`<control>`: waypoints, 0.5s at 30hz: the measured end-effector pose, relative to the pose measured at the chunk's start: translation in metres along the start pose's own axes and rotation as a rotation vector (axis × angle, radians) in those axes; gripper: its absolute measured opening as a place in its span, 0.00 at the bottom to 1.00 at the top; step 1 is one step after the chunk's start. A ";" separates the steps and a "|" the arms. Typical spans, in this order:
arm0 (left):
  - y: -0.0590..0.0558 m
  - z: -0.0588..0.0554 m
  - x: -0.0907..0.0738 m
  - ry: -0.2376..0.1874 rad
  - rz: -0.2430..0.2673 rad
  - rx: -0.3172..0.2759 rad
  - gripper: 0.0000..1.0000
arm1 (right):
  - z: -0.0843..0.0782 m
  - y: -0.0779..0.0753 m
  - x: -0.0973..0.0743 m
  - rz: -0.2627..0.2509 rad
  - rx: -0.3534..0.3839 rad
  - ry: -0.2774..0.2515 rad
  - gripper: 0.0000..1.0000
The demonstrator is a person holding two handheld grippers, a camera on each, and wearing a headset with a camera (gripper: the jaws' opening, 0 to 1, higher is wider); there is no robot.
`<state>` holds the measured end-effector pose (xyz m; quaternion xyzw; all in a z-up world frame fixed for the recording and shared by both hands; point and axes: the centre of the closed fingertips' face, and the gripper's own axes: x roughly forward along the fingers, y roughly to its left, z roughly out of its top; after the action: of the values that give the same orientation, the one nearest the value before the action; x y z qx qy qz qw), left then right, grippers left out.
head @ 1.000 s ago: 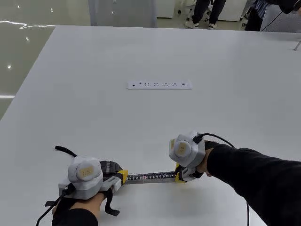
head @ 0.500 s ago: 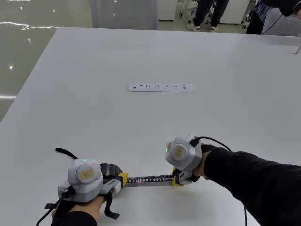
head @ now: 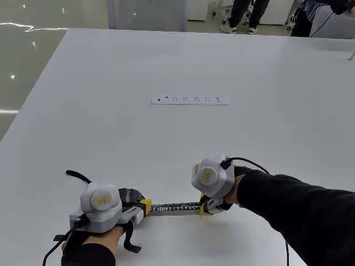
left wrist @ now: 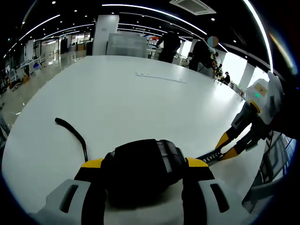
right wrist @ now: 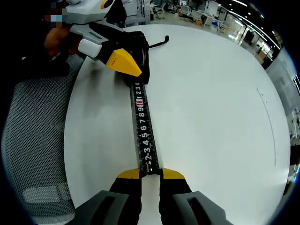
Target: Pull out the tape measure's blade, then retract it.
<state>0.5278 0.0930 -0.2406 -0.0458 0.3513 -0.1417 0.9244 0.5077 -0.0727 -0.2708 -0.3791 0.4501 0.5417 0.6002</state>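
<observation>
Nearest the person, the left gripper [left wrist: 144, 164] is clamped around the black tape measure case [left wrist: 140, 173], one yellow-tipped jaw on each side, pinning it to the white table [head: 249, 83]. The case's black wrist strap [left wrist: 75, 133] trails loose on the tabletop beside it. A short run of the blade [right wrist: 140, 126] lies flat on the table, its printed numbers facing up. It reaches across to the right gripper [right wrist: 150, 174], whose jaws are pinched on the blade's free end.

With only this short length showing, the task looks to be mid-stroke. Whether the blade is being drawn out or fed back cannot be told from this moment alone.

Either way, the next move probably calls for the left gripper to keep the case firmly anchored. The right gripper should travel straight along the blade's line, low to the table. On the return it should guide the blade in slowly rather than let it snap.

Farther up the table, well apart from the work, lies a white power strip [head: 188, 100].
</observation>
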 end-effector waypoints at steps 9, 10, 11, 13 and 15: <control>0.000 0.000 0.000 0.002 0.001 0.006 0.61 | 0.005 0.001 0.002 -0.004 0.011 0.012 0.09; 0.000 0.000 0.000 0.002 0.002 0.008 0.61 | 0.005 0.001 0.002 -0.003 0.013 0.010 0.09; 0.000 0.000 0.000 0.005 0.004 0.014 0.61 | 0.006 0.001 0.002 -0.003 0.014 0.009 0.09; 0.000 0.000 0.001 0.004 0.009 0.015 0.61 | 0.007 0.001 0.002 -0.004 0.005 0.006 0.09; 0.001 0.000 0.000 -0.003 0.008 0.017 0.61 | 0.007 0.001 0.003 -0.005 0.007 0.003 0.09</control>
<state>0.5280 0.0939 -0.2406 -0.0366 0.3488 -0.1411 0.9258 0.5072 -0.0647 -0.2709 -0.3790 0.4520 0.5379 0.6022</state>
